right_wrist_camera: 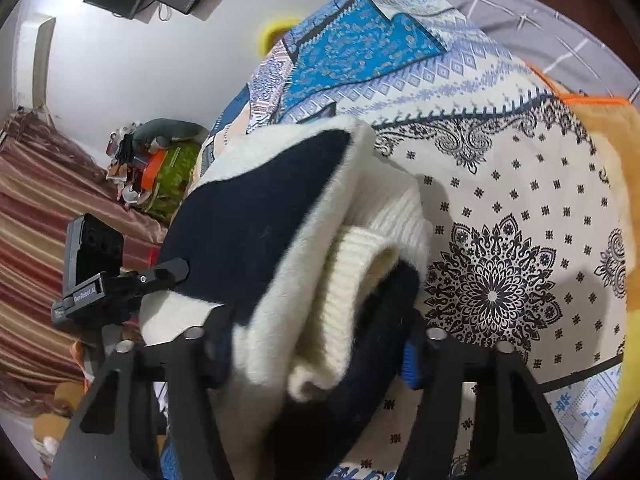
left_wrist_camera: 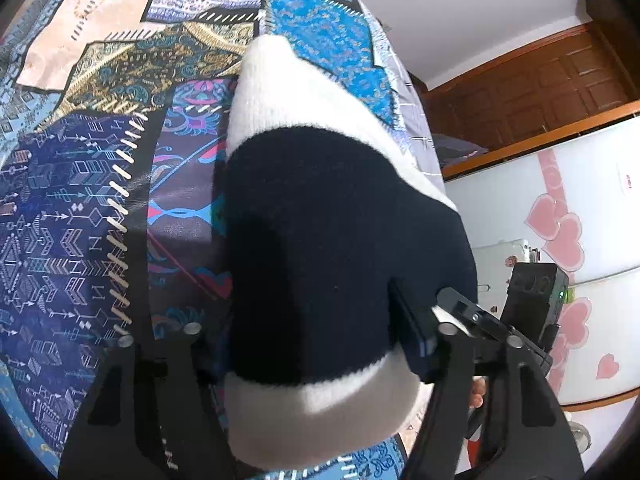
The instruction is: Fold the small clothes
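You're holding the navy-and-white knit sweater [left_wrist_camera: 320, 240] in both grippers, lifted over the patchwork bedspread [left_wrist_camera: 100, 160]. Left gripper [left_wrist_camera: 304, 344] is clamping one end, right gripper [right_wrist_camera: 316, 344] is pinching a bunched stack of folded layers. Its long axis is running straight away from both jaw sets, so you're equally near. No containers are showing.

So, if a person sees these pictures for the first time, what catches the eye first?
The navy and cream knit garment fills the middle of both views, bunched between the fingers of the left gripper and the right gripper. Under it spreads the colourful patchwork bedspread. Pink hearts decorate the white surface at the right of the left wrist view.
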`<state>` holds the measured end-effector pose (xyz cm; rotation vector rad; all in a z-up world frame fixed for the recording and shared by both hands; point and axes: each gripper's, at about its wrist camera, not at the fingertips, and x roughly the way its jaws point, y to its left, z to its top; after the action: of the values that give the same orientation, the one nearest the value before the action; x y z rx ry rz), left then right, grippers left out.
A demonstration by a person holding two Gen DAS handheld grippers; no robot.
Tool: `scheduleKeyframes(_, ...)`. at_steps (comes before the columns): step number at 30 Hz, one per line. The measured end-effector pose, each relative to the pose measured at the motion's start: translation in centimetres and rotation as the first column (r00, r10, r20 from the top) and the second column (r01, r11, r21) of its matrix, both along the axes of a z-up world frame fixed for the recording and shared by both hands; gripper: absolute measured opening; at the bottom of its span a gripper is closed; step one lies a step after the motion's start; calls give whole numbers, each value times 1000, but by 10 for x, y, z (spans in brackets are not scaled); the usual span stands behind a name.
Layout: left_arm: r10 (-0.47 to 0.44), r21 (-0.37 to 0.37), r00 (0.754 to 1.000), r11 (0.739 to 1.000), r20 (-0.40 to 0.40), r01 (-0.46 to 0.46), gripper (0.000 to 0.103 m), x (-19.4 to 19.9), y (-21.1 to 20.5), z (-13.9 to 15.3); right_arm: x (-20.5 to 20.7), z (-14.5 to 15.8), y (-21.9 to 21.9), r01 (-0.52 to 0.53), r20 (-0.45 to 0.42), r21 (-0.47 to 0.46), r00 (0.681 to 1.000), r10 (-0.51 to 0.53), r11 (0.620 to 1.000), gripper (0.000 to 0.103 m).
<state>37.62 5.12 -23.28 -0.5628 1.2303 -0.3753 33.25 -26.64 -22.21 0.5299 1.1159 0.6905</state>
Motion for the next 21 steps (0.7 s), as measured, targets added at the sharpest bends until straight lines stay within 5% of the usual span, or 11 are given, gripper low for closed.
scheduleKeyframes(5, -21, 23, 998, 1000, 59, 19, 57, -18, 3, 24, -4, 24, 9, -20, 65, -23, 998, 21, 1000, 42)
scheduleKeyframes(14, 34, 26, 985, 999, 169, -39, 57, -57, 44, 76, -18, 67, 48, -86, 175, -34, 980, 91, 996, 40)
scheduleKeyframes(21, 109, 36, 976, 992, 190, -118, 57, -85, 95, 84, -24, 75, 102, -163, 197, -49, 966, 170, 985, 40)
